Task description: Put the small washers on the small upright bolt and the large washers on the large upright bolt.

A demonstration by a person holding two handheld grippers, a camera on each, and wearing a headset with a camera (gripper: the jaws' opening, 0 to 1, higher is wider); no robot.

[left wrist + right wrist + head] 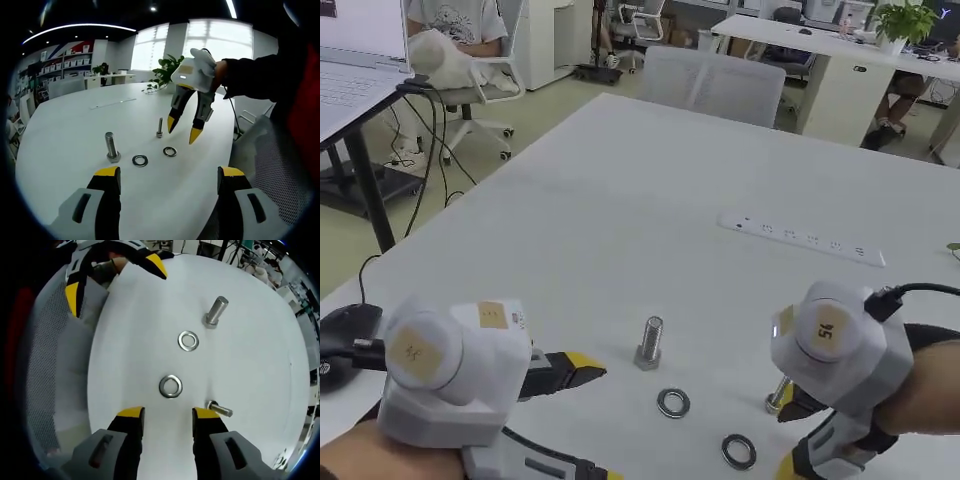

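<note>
Entry: first washer (673, 403) and second washer (738, 451) lay flat on the table (620, 230), near the large bolt (650, 342) and small bolt (778, 395), on neither. You held the right gripper (168, 413) part-open over the second washer, likely for pickup. The left gripper (169, 172) gaped wide and empty.

Open-plan office. Big white mtg table (620, 190) w/ power strip (802, 240) on it, grey mesh chair (712, 85) at far edge. Far right: white desks (840, 70) w/ potted plant (903, 22). Far left: laptop (350, 85) on desk, seated person (460, 25). Left gripper view: shelving (57, 64), ceiling strip lights (75, 26), large windows (215, 45).
</note>
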